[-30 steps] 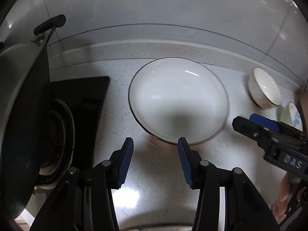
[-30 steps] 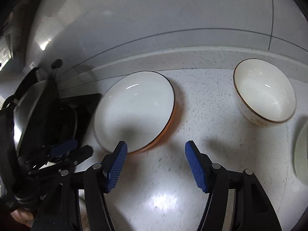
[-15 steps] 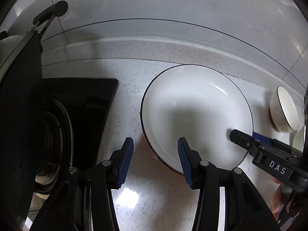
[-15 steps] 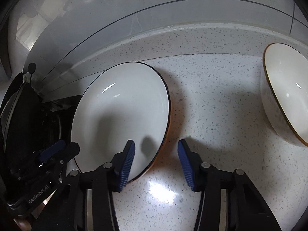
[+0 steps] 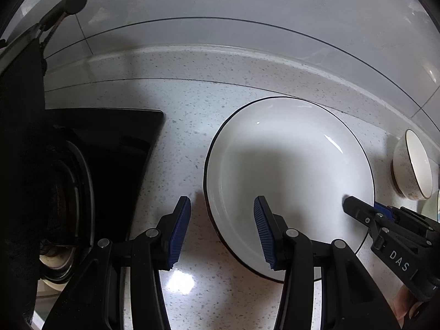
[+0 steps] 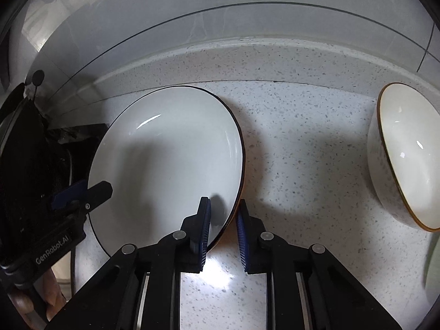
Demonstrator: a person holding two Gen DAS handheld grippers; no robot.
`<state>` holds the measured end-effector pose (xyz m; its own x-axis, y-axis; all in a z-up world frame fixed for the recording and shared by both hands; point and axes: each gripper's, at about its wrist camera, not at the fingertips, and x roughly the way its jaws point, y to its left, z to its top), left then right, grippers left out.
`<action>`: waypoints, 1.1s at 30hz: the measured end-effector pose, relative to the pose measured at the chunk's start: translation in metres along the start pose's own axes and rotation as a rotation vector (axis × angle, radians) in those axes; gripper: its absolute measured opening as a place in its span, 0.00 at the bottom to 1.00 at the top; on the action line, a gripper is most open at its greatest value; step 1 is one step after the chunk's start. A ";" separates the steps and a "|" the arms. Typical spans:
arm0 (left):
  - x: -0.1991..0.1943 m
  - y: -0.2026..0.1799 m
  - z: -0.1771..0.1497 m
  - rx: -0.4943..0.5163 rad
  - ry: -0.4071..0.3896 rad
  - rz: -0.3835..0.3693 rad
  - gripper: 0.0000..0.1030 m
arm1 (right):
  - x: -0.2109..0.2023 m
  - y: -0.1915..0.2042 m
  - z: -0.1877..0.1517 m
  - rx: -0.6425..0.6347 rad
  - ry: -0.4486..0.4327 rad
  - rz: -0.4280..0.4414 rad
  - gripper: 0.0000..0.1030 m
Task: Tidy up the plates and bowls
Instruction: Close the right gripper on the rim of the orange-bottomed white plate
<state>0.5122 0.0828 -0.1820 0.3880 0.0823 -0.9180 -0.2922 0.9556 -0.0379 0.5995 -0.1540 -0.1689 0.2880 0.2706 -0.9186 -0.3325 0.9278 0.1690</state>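
Observation:
A white plate with a dark rim (image 5: 288, 165) (image 6: 165, 159) lies on the speckled counter. My left gripper (image 5: 222, 198) stands open astride the plate's left rim, one pad outside over the counter and one over the plate's inside. My right gripper (image 6: 223, 200) is at the opposite rim. Its jaws are closing, and its blue pads (image 6: 205, 220) touch the rim from inside and outside. Each gripper shows in the other's view: the right gripper (image 5: 357, 209) at the plate's right edge, the left gripper (image 6: 90, 189) at its left edge.
A cream bowl with a brown rim (image 5: 412, 165) (image 6: 407, 154) stands to the plate's right, with another pale dish (image 6: 434, 269) at the frame edge. A black stove (image 5: 110, 151) and a dark pan (image 5: 19, 137) are close on the left. The tiled wall (image 5: 220, 13) runs behind.
Both grippers came down toward the plate. The right gripper's jaws narrowed from wide open onto the plate's right rim. The left gripper kept its opening and now straddles the left rim.

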 end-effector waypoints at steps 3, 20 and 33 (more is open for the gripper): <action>0.002 -0.003 -0.002 0.013 0.011 -0.029 0.40 | -0.006 -0.005 -0.007 -0.022 0.007 -0.001 0.17; 0.006 -0.040 -0.026 0.139 0.093 -0.196 0.40 | -0.042 -0.029 -0.049 -0.054 0.031 -0.006 0.17; 0.002 -0.049 -0.036 0.170 0.124 -0.241 0.31 | -0.059 -0.041 -0.067 -0.047 0.022 -0.017 0.17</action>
<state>0.4957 0.0261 -0.1959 0.3156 -0.1770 -0.9322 -0.0505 0.9779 -0.2027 0.5359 -0.2257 -0.1454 0.2740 0.2488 -0.9290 -0.3701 0.9188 0.1370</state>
